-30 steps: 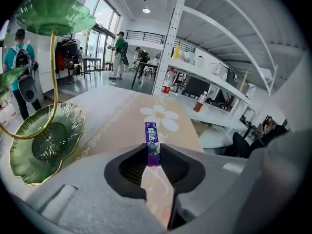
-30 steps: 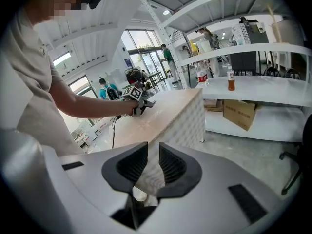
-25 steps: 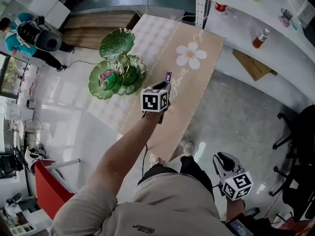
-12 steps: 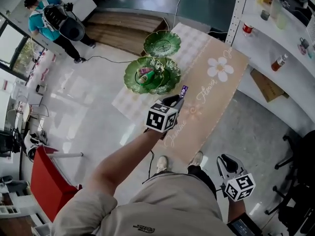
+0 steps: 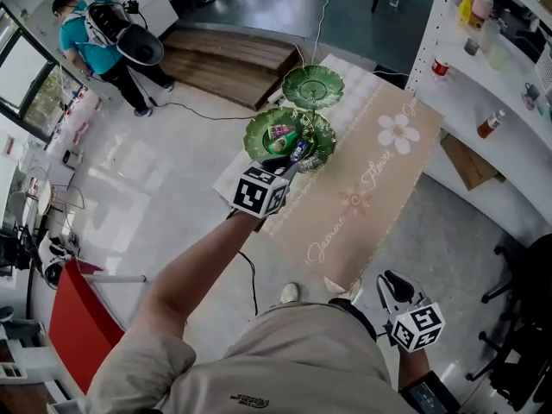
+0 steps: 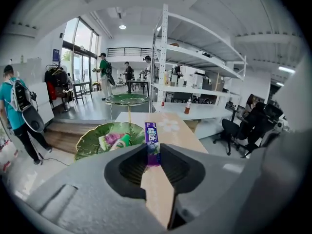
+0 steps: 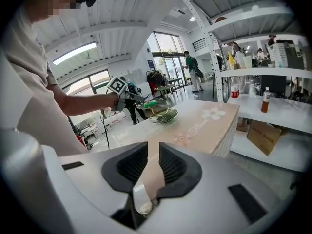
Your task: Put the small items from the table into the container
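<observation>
A two-tier green leaf dish stands at the far end of the table (image 5: 371,188). Its lower plate (image 5: 321,145) holds a few small wrapped items (image 5: 281,133), and its upper plate (image 5: 313,86) looks bare. My left gripper (image 5: 291,155) is shut on a slim purple pack (image 5: 298,151), held upright over the lower plate's near rim. In the left gripper view the purple pack (image 6: 152,138) stands between the jaws, with the lower plate (image 6: 95,136) just beyond. My right gripper (image 5: 392,285) hangs off the table's near end, its jaws (image 7: 151,162) slightly apart with nothing between them.
White shelving (image 5: 509,76) with bottles runs along the right, with a cardboard box (image 5: 468,162) under it. A black office chair (image 5: 526,300) stands at the right edge. A person with a backpack (image 5: 95,33) stands by wooden steps (image 5: 233,54). A red object (image 5: 73,335) is at the lower left.
My left gripper has carried the purple pack from over the table's middle up to the green dish's lower plate. The right gripper has stayed low by the person's side.
</observation>
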Demonstrator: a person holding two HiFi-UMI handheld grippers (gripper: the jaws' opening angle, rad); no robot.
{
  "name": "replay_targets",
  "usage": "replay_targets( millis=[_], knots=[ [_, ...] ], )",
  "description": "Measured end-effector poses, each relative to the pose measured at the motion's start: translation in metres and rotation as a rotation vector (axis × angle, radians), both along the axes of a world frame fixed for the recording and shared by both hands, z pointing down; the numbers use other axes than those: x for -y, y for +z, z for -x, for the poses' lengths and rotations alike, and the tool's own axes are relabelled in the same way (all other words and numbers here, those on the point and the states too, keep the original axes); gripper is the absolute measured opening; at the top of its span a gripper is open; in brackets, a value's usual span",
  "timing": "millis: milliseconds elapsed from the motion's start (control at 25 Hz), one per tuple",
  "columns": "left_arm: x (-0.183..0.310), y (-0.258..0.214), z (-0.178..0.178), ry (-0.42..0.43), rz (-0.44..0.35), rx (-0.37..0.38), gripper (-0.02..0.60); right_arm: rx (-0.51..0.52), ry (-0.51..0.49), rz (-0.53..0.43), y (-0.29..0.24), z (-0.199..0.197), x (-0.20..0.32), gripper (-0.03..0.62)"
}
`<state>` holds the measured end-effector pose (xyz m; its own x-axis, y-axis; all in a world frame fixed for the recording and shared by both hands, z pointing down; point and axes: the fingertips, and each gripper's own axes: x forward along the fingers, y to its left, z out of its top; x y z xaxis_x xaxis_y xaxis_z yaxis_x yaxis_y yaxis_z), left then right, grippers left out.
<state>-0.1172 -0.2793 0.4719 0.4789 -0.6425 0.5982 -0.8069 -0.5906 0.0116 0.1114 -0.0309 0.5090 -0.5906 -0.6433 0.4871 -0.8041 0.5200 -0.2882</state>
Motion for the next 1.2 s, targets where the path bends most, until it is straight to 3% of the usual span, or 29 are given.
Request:
replay_targets(
  millis=[280,640,1200],
  knots=[
    [0.027,0.021,0.027,0.031,0.012,0.119,0.087,-0.003,0.063,-0.003,-0.001,0.012,-0.012,0.083],
    [0.041,0.046,0.027,0.106,0.064,0.225,0.087,-0.006,0.150,-0.006,-0.002,0.011,-0.026,0.083],
    [0.047,0.056,0.025,0.143,0.105,0.192,0.091,-0.020,0.170,-0.011,-0.004,0.011,-0.024,0.083]
  ],
)
